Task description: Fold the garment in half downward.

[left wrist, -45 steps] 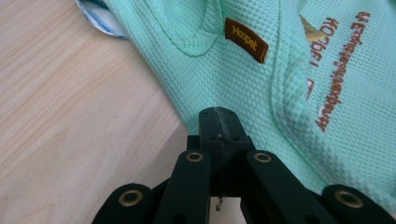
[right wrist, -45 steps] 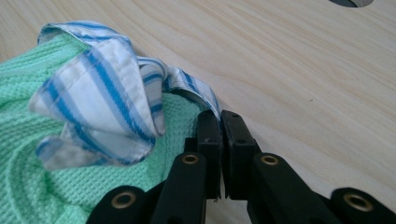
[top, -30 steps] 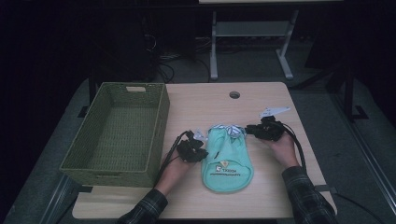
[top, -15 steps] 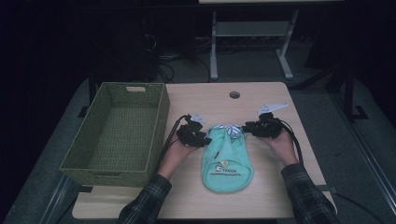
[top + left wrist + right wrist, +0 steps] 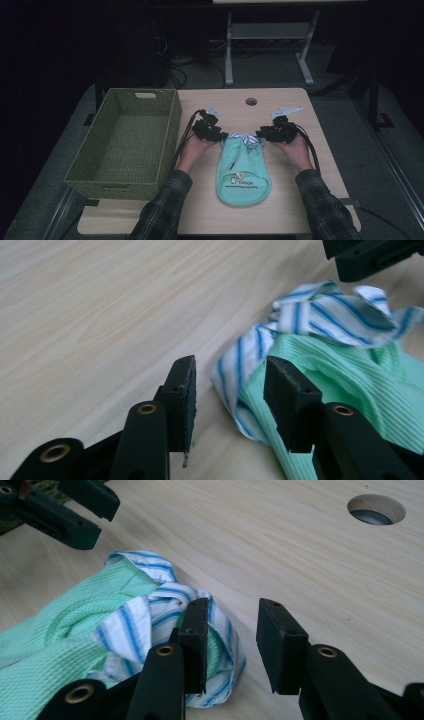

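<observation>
Bare table (image 5: 280, 200) around green garment (image 5: 242, 170); basket (image 5: 125, 145) walls block left; cable hole (image 5: 251, 101) beyond.

The green garment (image 5: 243, 170) on the desk (image 5: 280, 210) carried a small emblem with a line of dark print beneath it, near its hem toward the desk's near edge; the letters were too small to read.
</observation>
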The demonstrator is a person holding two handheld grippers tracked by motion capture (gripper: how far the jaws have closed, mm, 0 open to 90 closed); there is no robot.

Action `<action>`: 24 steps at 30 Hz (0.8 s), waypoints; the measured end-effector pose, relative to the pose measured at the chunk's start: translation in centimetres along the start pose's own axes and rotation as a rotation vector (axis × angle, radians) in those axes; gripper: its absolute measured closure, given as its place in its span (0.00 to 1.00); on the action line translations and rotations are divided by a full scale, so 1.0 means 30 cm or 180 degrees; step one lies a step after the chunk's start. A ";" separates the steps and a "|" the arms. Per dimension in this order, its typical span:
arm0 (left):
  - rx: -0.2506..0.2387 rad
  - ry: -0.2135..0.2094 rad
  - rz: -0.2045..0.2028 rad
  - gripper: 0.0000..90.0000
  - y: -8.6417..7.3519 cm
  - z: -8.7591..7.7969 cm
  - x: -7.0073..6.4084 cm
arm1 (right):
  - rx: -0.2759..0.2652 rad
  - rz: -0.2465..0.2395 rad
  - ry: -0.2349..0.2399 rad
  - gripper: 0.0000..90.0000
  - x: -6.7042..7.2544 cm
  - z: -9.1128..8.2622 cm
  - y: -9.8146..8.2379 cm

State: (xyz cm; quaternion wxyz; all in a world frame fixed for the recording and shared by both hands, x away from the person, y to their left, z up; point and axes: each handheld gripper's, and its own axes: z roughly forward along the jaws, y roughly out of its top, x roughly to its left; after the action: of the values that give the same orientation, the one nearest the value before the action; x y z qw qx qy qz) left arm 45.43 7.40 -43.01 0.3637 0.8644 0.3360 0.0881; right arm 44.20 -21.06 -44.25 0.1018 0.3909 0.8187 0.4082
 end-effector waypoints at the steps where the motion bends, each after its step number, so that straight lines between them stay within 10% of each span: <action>1: -0.0001 0.0016 0.0024 0.62 0.003 0.007 0.006 | 0.0001 -0.0001 -0.0004 0.72 -0.003 0.004 -0.002; 13: 0.0012 -0.0072 -0.0100 0.62 0.006 0.081 0.039 | 0.0048 0.0078 0.0099 0.72 -0.024 0.039 -0.020; 24: 0.0276 -0.0143 0.0135 0.65 -0.005 0.117 0.013 | 0.0289 -0.0027 0.0212 0.73 -0.006 0.086 -0.047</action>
State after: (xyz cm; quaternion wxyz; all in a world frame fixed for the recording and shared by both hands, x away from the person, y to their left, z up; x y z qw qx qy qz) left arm 47.05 5.72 -45.67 0.3314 0.8880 0.3129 0.0618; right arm 44.79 -20.18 -47.00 0.0584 0.3778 0.8409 0.3830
